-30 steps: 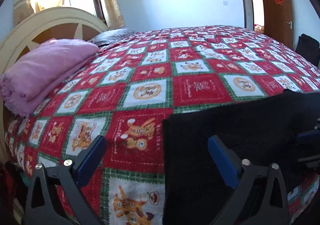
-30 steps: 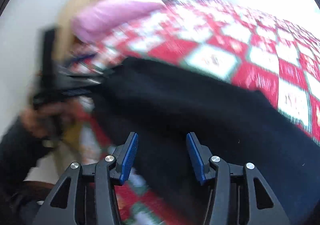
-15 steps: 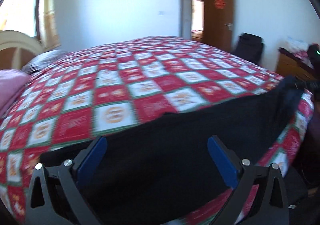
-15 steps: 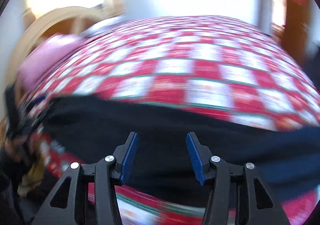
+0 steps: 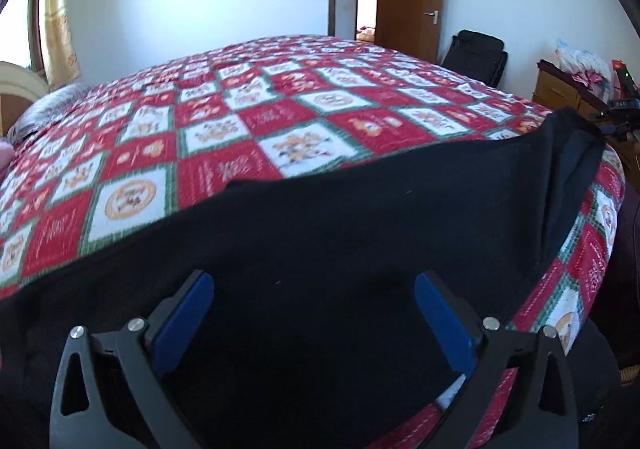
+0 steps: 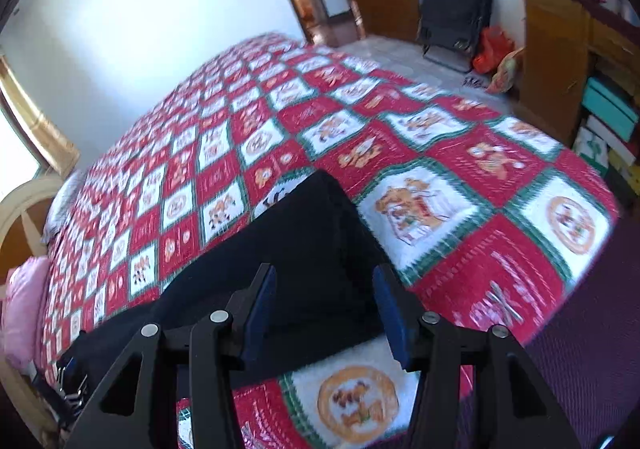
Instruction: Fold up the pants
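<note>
The left gripper (image 5: pixel 314 309) hangs with its blue-padded fingers (image 5: pixel 182 323) spread wide, nothing between them, just above the black fabric pants (image 5: pixel 340 233). The right gripper (image 6: pixel 326 305) is likewise parted and empty over the pants' other end (image 6: pixel 304 249). The pants lie stretched lengthwise along the near edge of the bed, on a red, white and green checked quilt (image 5: pixel 224 137). A pink folded blanket (image 6: pixel 20 305) sits by the headboard.
</note>
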A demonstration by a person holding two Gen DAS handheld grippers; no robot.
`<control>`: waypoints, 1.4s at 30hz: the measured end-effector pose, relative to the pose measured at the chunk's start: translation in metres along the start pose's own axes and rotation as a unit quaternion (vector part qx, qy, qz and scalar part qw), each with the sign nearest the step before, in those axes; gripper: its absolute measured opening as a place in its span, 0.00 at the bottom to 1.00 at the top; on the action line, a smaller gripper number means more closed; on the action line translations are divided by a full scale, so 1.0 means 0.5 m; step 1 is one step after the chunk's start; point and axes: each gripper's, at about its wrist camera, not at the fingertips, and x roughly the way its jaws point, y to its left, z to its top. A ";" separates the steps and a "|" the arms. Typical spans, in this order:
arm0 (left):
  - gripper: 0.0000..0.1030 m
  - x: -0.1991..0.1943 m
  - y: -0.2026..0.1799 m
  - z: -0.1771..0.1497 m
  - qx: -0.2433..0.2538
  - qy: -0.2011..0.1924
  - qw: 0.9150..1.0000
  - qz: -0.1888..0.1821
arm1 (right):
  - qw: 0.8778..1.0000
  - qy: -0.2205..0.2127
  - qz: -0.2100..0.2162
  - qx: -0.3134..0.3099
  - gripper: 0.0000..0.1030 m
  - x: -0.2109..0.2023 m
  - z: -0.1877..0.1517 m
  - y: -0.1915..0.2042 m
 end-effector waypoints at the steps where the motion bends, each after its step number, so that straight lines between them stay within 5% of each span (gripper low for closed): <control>1: 1.00 0.003 0.004 -0.004 -0.004 0.002 1.000 0.002 | 1.000 0.012 0.001 -0.002 0.48 0.018 0.004 0.005; 6: 1.00 0.001 -0.001 -0.011 0.001 -0.003 1.000 0.008 | 0.998 0.035 -0.031 -0.038 0.05 0.050 0.013 0.039; 10: 1.00 0.002 -0.001 -0.012 -0.001 -0.005 1.000 0.011 | 0.998 0.019 -0.035 -0.045 0.04 0.038 0.030 0.054; 24: 1.00 0.007 0.003 -0.012 0.001 -0.008 1.000 0.013 | 0.990 -0.099 0.046 -0.092 0.03 -0.156 0.058 0.067; 27: 1.00 0.009 0.003 -0.012 0.003 -0.007 1.000 0.014 | 0.991 -0.044 0.003 -0.130 0.04 -0.129 0.026 0.035; 29: 1.00 0.009 0.004 -0.012 0.004 -0.007 1.000 0.014 | 0.987 -0.008 -0.064 -0.148 0.18 -0.096 -0.003 0.006; 30: 1.00 0.009 0.003 -0.012 0.004 -0.007 1.000 0.014 | 0.986 -0.001 -0.087 -0.144 0.33 -0.086 -0.013 -0.012; 38: 1.00 0.012 -0.001 -0.013 0.007 -0.004 1.000 0.020 | 1.000 -0.008 0.016 0.023 0.43 -0.085 0.029 -0.115; 42: 1.00 0.012 -0.002 -0.014 0.007 -0.006 1.000 0.020 | 0.996 0.050 0.042 0.057 0.43 -0.018 0.044 -0.107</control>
